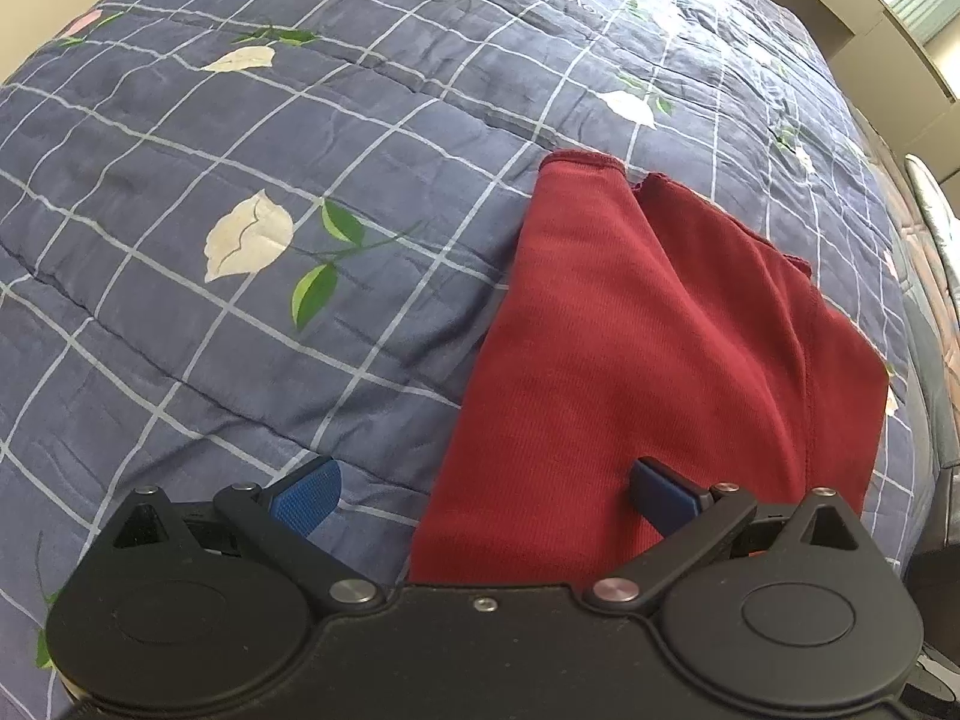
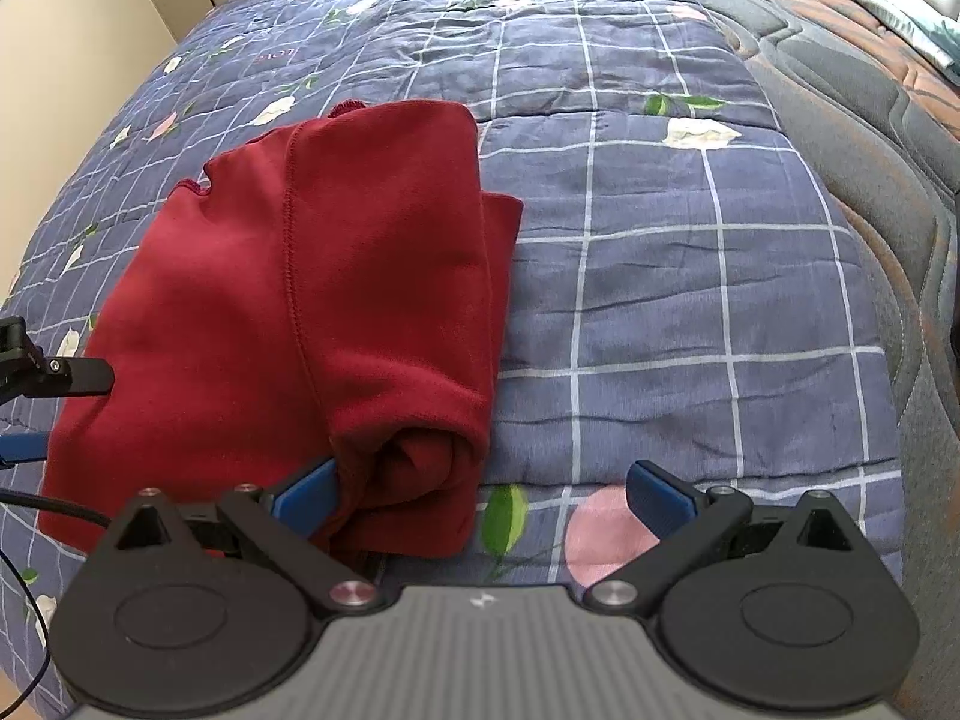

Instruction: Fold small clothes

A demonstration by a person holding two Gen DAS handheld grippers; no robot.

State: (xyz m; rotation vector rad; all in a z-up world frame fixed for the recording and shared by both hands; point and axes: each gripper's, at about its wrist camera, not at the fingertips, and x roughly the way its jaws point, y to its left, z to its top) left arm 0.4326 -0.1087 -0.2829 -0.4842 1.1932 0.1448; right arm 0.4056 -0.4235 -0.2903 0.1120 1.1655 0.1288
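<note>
Red garment (image 1: 648, 348) folded on quilt (image 1: 240, 150) | your left tongs (image 1: 480, 492) gape, empty | your right tongs (image 2: 480, 492) gape, empty

Blue checked, flower-printed quilt (image 2: 660, 276) across the bed, a folded dark red garment (image 2: 336, 276) directly on it

red garment (image 1: 630, 360) near edge: behind left tool body | left tool (image 2: 36, 396): cropped by frame edge
</note>
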